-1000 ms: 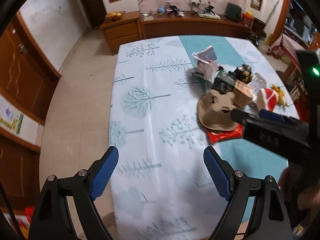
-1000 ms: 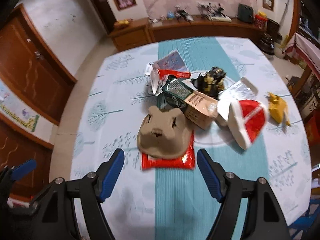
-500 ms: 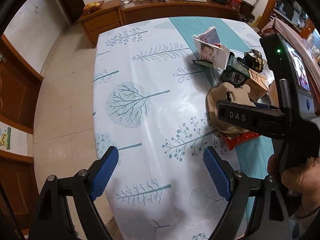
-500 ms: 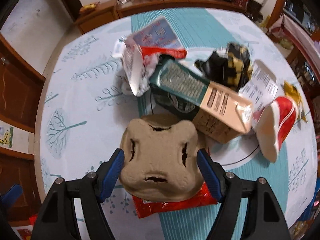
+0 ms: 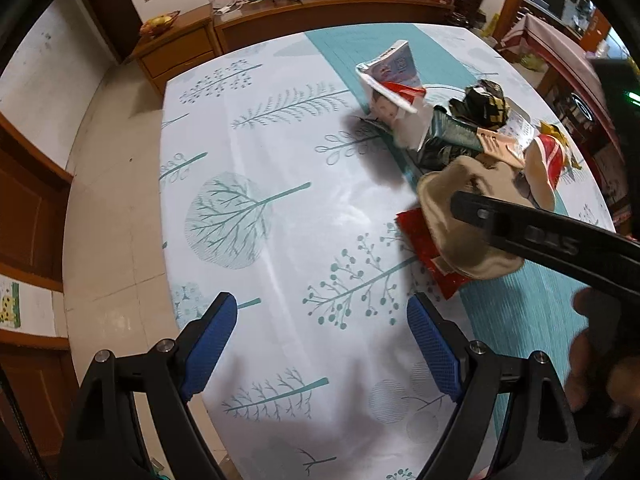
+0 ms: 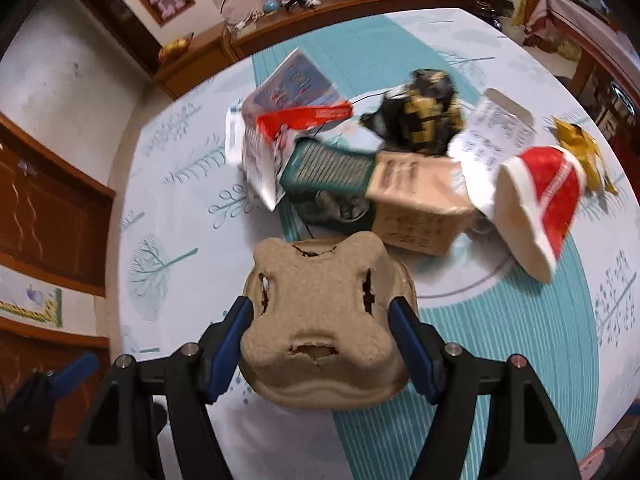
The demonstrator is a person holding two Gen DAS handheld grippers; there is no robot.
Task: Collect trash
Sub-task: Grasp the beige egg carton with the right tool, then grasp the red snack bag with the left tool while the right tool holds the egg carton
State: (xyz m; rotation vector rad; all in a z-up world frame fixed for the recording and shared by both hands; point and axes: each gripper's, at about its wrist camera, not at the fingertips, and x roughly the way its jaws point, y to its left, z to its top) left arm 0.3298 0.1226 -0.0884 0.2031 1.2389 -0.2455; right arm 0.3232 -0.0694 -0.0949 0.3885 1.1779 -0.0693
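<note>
A tan moulded-pulp cup tray (image 6: 320,320) lies upside down on a red wrapper (image 5: 424,248), at the near edge of a trash pile on the table (image 5: 260,140). My right gripper (image 6: 320,304) straddles the tray and its jaws are closing; the blue pads (image 6: 236,332) stand right at the tray's sides. One finger of the right gripper (image 5: 520,232) crosses the tray in the left wrist view. My left gripper (image 5: 320,300) hangs open over bare tablecloth left of the pile, nothing between its fingers.
Behind the tray lie a green-and-tan carton (image 6: 368,176), a white-and-red bag (image 6: 280,128), a black-and-gold wrapper (image 6: 424,116), a red-and-white paper cup (image 6: 540,204) and a yellow wrapper (image 6: 580,140). A wooden sideboard (image 5: 320,12) stands past the table. Tiled floor (image 5: 104,200) lies left.
My right gripper came down over the pulp tray, which now sits between its pads, and the jaws narrowed. My left gripper dropped lower and closer to the tablecloth.
</note>
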